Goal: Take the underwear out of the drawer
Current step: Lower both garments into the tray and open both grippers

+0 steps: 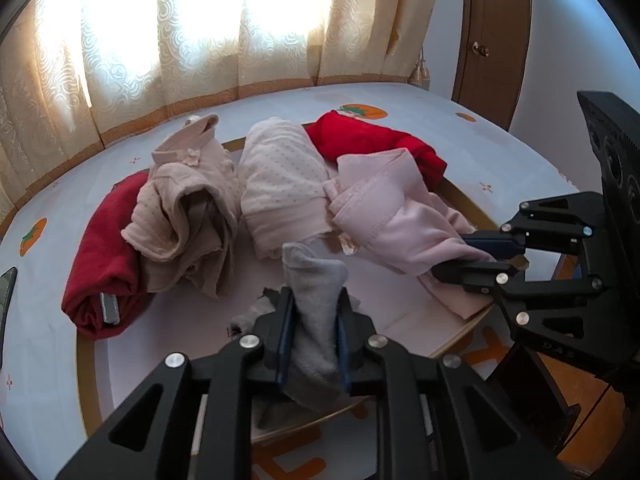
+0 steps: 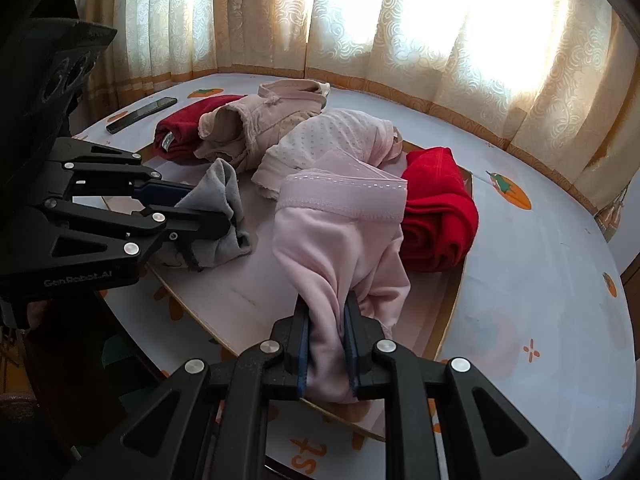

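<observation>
Left claw (image 1: 314, 312) pinches grey underwear (image 1: 316, 280); right claw (image 2: 329, 320) pinches pink underwear (image 2: 336, 240).

You're in bedroom of home. Bed (image 1: 460, 136) under both claws, sheet pale blue with orange fruit prints. Ahead of claws, beyond bed's far edge: cream patterned curtains (image 1: 160, 40), daylight glowing through. Far right of left claw: brown wooden door (image 1: 492, 40) with knob, plain white wall beside it. Folded and rolled clothes (image 1: 280, 176) just ahead of claws, on light board on bed. Phone (image 2: 141, 114) on sheet, far left ahead of right claw.
</observation>
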`<act>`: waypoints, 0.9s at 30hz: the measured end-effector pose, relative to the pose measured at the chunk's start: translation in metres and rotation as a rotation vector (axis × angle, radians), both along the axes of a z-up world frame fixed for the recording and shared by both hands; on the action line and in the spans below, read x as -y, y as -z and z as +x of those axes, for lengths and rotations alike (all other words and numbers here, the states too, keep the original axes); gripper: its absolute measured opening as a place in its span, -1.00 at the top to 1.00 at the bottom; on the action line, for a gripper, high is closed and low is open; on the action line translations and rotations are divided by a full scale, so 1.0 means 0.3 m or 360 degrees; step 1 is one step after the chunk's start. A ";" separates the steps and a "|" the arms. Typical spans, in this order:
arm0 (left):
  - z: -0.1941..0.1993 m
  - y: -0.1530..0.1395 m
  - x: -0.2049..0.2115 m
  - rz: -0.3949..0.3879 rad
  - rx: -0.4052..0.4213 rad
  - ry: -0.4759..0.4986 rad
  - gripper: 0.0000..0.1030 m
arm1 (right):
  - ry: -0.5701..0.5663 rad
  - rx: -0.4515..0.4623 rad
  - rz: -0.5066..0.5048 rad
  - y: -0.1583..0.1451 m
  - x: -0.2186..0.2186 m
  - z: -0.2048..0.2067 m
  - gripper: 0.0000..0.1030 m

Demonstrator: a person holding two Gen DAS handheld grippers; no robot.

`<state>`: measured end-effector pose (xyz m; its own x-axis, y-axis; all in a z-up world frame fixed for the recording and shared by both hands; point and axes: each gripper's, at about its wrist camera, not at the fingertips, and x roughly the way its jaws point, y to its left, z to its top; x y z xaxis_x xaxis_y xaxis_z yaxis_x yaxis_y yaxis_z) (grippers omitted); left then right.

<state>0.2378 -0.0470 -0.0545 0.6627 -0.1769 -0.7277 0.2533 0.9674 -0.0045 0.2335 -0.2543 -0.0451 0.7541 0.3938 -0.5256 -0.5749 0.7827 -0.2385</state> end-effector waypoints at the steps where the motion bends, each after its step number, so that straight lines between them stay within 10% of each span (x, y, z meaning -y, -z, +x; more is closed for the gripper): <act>1: 0.000 -0.001 0.000 -0.0001 -0.0001 -0.0001 0.65 | 0.0000 0.0000 0.0010 0.000 0.002 0.000 0.66; 20: -0.018 -0.012 0.016 0.0053 0.0046 0.0018 0.23 | 0.0009 0.0028 0.0108 0.006 0.028 -0.024 0.58; 27: -0.028 -0.010 0.024 0.0065 0.0067 0.0015 -0.08 | 0.0010 0.0043 0.0135 0.004 0.032 -0.037 0.21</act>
<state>0.2293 -0.0541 -0.0514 0.6912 -0.1538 -0.7061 0.2614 0.9641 0.0459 0.2226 -0.2639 -0.0463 0.7700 0.4315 -0.4701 -0.5644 0.8042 -0.1862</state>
